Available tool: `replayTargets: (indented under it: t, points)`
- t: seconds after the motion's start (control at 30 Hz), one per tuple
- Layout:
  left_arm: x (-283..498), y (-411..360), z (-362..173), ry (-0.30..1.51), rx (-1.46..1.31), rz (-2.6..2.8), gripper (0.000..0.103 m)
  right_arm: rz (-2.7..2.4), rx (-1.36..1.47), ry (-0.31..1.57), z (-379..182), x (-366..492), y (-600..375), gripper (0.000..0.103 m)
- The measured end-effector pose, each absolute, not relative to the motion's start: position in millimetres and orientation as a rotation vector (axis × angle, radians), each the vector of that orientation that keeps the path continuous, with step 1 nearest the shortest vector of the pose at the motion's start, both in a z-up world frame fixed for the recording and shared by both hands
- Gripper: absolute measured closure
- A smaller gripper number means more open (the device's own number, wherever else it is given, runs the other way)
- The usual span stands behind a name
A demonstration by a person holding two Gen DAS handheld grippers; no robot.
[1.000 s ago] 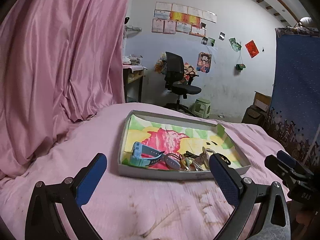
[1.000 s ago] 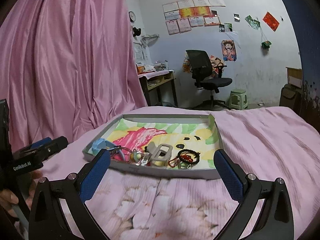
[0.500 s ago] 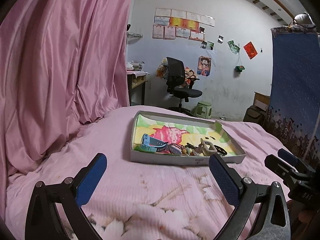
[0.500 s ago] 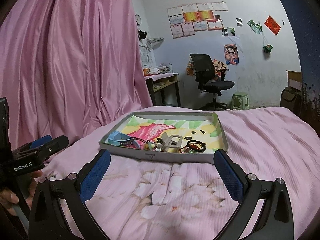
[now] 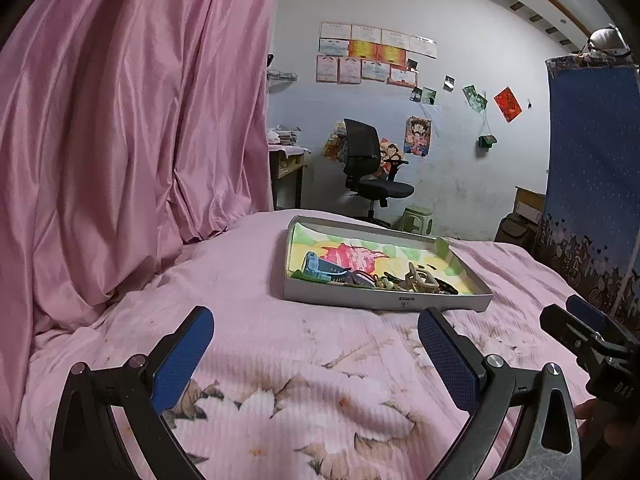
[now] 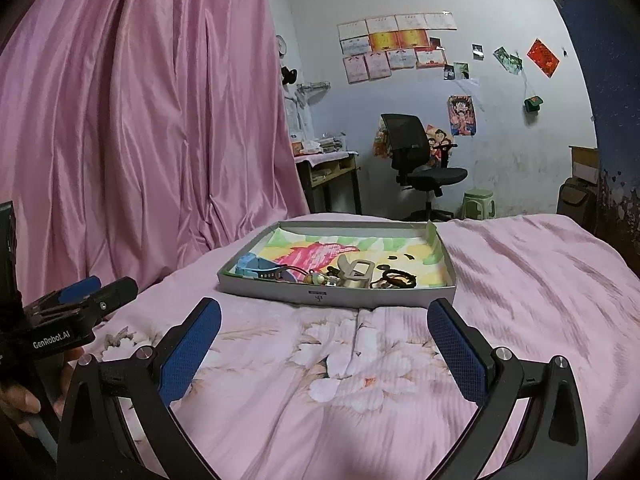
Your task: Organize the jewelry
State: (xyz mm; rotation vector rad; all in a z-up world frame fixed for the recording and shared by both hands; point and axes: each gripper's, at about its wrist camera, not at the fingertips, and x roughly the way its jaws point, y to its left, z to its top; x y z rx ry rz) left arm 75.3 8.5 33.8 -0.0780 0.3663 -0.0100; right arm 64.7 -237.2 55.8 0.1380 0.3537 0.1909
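- Both grippers have pulled back from the tray (image 5: 384, 303) over the last second; it now sits farther ahead on the pink bedspread (image 5: 280, 360).
- Left gripper (image 5: 314, 334): jaws spread wide, holding nothing, above the bedspread.
- Tray contents, along the near wall: blue watch (image 6: 256, 266), beaded pieces, beige clasp (image 6: 357, 274), dark bracelet (image 6: 396, 280).
- Right gripper (image 6: 324, 326): jaws spread wide, empty, just short of the tray.

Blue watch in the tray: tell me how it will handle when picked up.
The blue watch probably flops: its strap already curves. It looks light. Other pieces lie against it in the tray, so they may drag along.
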Motion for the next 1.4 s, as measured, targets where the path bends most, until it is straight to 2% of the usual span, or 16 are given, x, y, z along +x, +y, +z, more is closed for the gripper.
replayTargets:
  t: [0.73,1.4]
  points:
    - [33.2,12.8,7.9,0.354,-0.101,0.06,0.0,0.109,0.136,0.316,39.2,25.2,-230.4,0.001]
    - [34.8,1.6,2.8,0.351,-0.054,0.041,0.0,0.077,0.081,0.325,30.8,26.5,-226.8,0.001]
